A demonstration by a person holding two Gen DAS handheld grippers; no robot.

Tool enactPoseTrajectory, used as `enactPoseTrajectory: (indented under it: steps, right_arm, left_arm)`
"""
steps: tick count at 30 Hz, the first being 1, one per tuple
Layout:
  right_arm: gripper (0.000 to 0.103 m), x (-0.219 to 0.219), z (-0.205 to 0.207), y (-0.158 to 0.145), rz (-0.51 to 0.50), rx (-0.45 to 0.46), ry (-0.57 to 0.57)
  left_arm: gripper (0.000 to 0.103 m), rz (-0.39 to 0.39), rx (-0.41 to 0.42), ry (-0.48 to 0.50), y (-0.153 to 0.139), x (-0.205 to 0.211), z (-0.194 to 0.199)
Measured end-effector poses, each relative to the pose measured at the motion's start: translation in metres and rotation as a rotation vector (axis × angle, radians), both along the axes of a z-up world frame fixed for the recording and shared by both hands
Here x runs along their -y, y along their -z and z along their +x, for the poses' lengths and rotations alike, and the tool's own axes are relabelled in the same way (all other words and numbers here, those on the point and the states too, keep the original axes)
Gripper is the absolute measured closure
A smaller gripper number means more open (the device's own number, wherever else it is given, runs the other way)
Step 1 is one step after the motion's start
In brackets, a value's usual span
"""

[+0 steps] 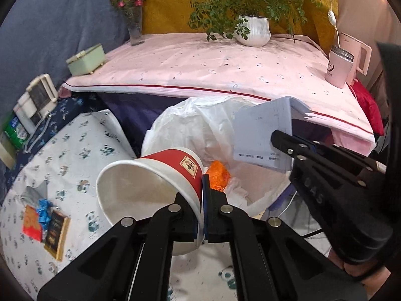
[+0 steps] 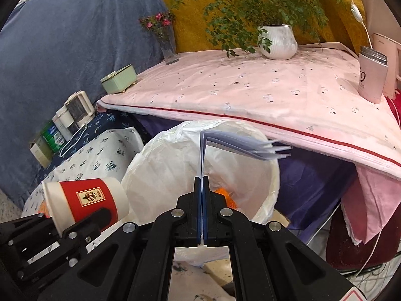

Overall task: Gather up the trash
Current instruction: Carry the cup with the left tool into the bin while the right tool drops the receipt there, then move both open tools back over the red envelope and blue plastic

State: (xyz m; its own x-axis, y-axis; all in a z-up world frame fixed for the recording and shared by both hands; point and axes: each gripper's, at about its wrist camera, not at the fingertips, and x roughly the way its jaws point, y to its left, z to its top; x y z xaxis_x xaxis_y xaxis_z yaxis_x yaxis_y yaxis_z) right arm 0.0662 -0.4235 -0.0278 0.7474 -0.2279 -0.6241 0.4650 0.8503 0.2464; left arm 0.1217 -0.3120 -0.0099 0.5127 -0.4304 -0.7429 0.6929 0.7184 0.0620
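My left gripper (image 1: 202, 195) is shut on the rim of a red and white paper cup (image 1: 150, 175), held tilted beside the bin; the cup also shows in the right wrist view (image 2: 85, 200). My right gripper (image 2: 202, 183) is shut on a folded stack of white papers (image 2: 238, 145), held over the open trash bin lined with a white bag (image 2: 160, 165). The papers (image 1: 260, 135) and the bin (image 1: 190, 120) also show in the left wrist view. Orange trash (image 1: 219, 175) and white crumpled tissue lie inside the bin.
A low table with a panda-print cloth (image 1: 75, 150) holds wrappers: a red one (image 1: 31, 223), a blue one and a dark box (image 1: 56, 233). Behind is a pink-covered table (image 1: 213, 67) with a potted plant (image 1: 253, 30), flower vase (image 1: 134, 22), green box (image 1: 86, 59) and pink mug (image 1: 339, 66).
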Motion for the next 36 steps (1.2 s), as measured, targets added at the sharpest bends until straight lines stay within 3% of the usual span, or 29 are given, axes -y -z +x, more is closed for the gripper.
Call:
enactPoseTrajectory:
  steps: [4, 7, 9, 11, 16, 26, 36]
  right_arm:
    - [0.102, 0.007, 0.007, 0.002, -0.009, -0.008, -0.002]
    - [0.101, 0.009, 0.017, 0.005, -0.009, -0.021, -0.024]
    - [0.098, 0.007, 0.024, 0.008, -0.016, -0.034, -0.036]
    - [0.094, 0.004, 0.028, 0.011, -0.028, -0.041, -0.036]
    - [0.076, 0.001, 0.029, 0.008, -0.028, -0.025, -0.021]
    - [0.066, -0.043, 0.029, -0.020, -0.062, 0.005, -0.075]
    - [0.063, -0.131, 0.050, -0.035, -0.080, 0.005, -0.218]
  left_arm:
    - [0.100, -0.008, -0.031, 0.003, 0.008, 0.008, 0.020]
    - [0.094, -0.016, -0.057, 0.010, 0.014, 0.012, 0.033]
    - [0.062, -0.019, -0.076, 0.009, 0.018, 0.012, 0.041]
    - [0.050, -0.027, -0.055, -0.011, 0.018, 0.008, 0.045]
    - [0.046, -0.048, -0.023, -0.044, 0.012, -0.008, 0.052]
    - [0.039, -0.087, 0.010, -0.192, -0.005, -0.067, 0.056]
    - [0.038, -0.120, -0.006, -0.424, -0.017, -0.173, 0.073]
